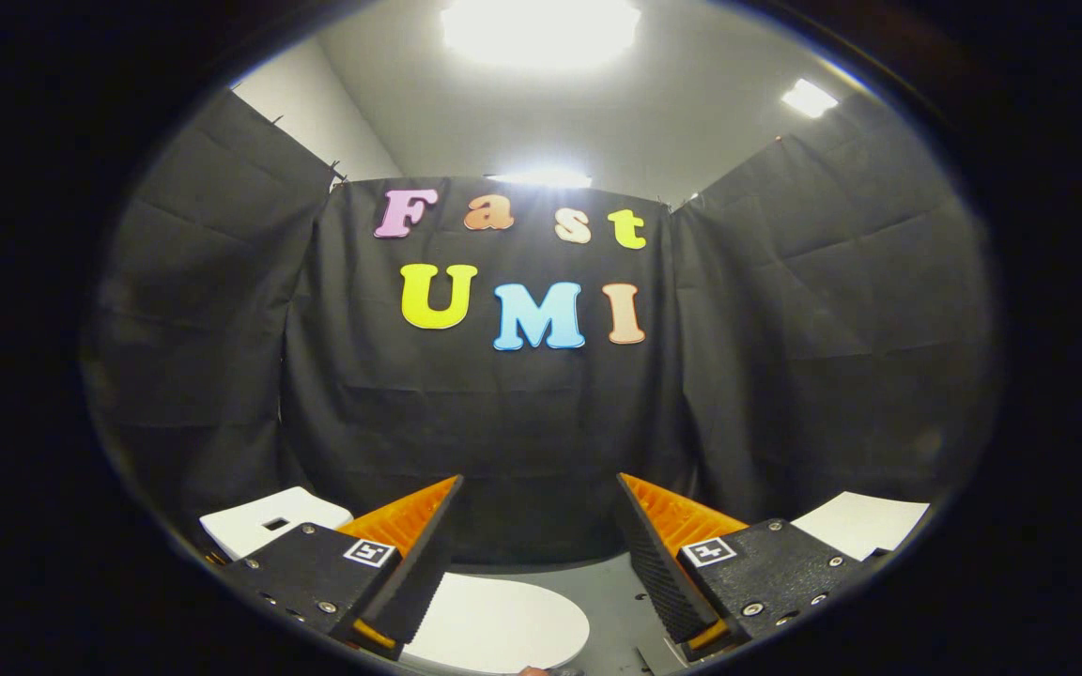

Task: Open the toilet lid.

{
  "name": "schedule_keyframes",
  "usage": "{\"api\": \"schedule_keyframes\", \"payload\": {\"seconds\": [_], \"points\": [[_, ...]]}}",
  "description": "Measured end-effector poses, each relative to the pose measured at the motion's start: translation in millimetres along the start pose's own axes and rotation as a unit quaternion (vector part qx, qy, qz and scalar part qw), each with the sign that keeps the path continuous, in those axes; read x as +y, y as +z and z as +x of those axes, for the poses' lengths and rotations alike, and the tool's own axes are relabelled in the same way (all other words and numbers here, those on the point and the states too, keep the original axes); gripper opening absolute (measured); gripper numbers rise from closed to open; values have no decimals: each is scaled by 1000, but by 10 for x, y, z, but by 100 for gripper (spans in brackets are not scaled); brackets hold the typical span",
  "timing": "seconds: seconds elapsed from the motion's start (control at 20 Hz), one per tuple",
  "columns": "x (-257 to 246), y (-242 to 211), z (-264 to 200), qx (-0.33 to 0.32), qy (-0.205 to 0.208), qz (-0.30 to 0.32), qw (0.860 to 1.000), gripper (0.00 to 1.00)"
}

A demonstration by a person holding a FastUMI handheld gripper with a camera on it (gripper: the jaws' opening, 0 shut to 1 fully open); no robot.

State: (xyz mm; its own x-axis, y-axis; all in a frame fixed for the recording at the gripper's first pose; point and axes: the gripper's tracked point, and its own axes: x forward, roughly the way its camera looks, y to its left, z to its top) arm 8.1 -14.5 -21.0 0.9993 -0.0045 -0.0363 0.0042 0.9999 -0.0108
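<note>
My gripper (539, 488) stands open, its two fingers spread wide with nothing between them. Low down between the fingers, a white rounded toilet lid (503, 624) lies flat and closed on a grey surface (611, 601). The lid sits below the fingertips and nearer the left finger (409, 554); no finger touches it. Part of the lid is hidden behind the left finger. The right finger (658, 554) hangs over the grey surface beside the lid.
A white boxy object with a small square hole (269, 521) sits behind the left finger. A white flat panel (865, 521) lies beyond the right finger. Black cloth walls close the booth ahead and on both sides.
</note>
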Motion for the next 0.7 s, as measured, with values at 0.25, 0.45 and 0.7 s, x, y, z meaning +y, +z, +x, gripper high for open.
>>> {"api": "schedule_keyframes", "payload": {"seconds": [0.25,0.45,0.7], "points": [[-152,-99,44,9,-17,-10,1000,95],[-210,-199,74,15,-20,4,1000,95],[-143,-162,66,6,-14,-22,1000,95]]}}
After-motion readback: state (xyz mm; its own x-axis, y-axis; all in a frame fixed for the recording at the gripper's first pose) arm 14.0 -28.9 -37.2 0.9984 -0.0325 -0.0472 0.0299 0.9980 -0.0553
